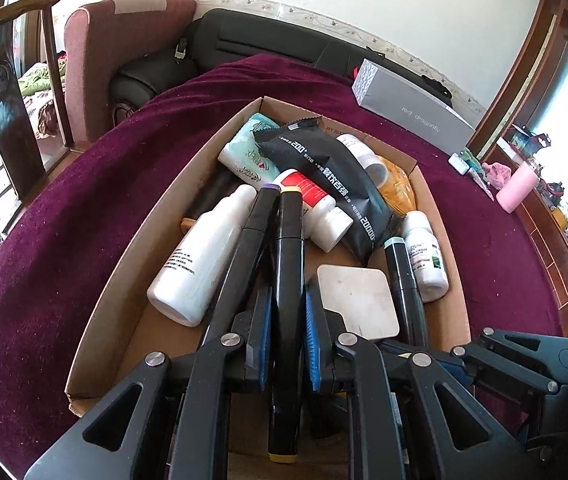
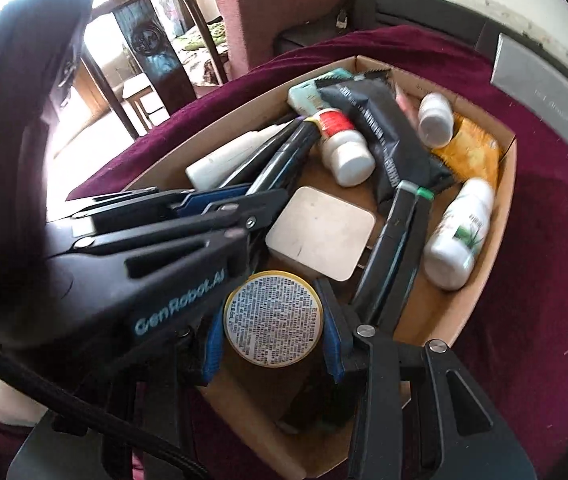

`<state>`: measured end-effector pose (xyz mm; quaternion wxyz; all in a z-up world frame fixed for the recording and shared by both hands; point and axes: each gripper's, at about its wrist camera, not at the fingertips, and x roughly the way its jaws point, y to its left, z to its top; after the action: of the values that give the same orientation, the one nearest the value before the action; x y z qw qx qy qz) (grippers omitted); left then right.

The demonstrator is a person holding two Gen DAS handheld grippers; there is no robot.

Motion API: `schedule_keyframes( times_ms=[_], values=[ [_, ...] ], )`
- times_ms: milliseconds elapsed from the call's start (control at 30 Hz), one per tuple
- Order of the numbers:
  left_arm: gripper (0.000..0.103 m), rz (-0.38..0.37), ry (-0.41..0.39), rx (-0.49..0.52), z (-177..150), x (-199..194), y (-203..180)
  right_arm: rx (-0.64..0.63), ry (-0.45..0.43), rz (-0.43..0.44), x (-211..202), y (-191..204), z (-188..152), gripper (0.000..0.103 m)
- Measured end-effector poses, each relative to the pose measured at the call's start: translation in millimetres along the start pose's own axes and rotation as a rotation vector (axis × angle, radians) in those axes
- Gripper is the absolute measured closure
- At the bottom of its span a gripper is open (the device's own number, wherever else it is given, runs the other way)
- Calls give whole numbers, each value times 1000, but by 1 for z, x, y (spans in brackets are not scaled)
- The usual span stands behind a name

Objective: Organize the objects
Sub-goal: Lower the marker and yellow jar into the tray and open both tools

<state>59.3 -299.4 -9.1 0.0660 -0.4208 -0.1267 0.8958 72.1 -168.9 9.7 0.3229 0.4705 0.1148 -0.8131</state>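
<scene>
1. Cardboard box (image 1: pixel 424 184) on the maroon cloth (image 1: pixel 83 220) is already crowded — bottles, packets, markers piled toward its far corner.
2. Left gripper (image 1: pixel 288 344) clamps a yellow-capped marker (image 1: pixel 290 272) over the near edge.
3. Right gripper (image 2: pixel 273 320) grips a round tin (image 2: pixel 273 318) — both unplaced, likely the last items.

A surface (image 1: pixel 83 208) draped in a dark red cloth carries a shallow cardboard tray (image 1: pixel 123 256) near its middle, filled with bottles and packets; a long grey box (image 1: pixel 412 100) lies toward the far right corner; a small white block (image 1: pixel 459 162) sits at the right edge.
</scene>
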Motion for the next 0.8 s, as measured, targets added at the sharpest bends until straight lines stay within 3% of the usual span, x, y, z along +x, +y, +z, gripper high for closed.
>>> schedule_keyframes(
  times_ms=[467,600,700,800],
  values=[
    [90,30,-6,19,0,-1,-4,8,23,27,-4,-3,-3,61],
    [90,40,-6,26,0,-2,-6,23,-12,55,-20,-7,-9,61],
    [90,47,-8,26,0,-3,-6,43,-52,67,-36,-14,-14,51],
    [90,59,-14,31,0,-6,-9,75,-83,71,-51,-24,-21,49]
  ],
)
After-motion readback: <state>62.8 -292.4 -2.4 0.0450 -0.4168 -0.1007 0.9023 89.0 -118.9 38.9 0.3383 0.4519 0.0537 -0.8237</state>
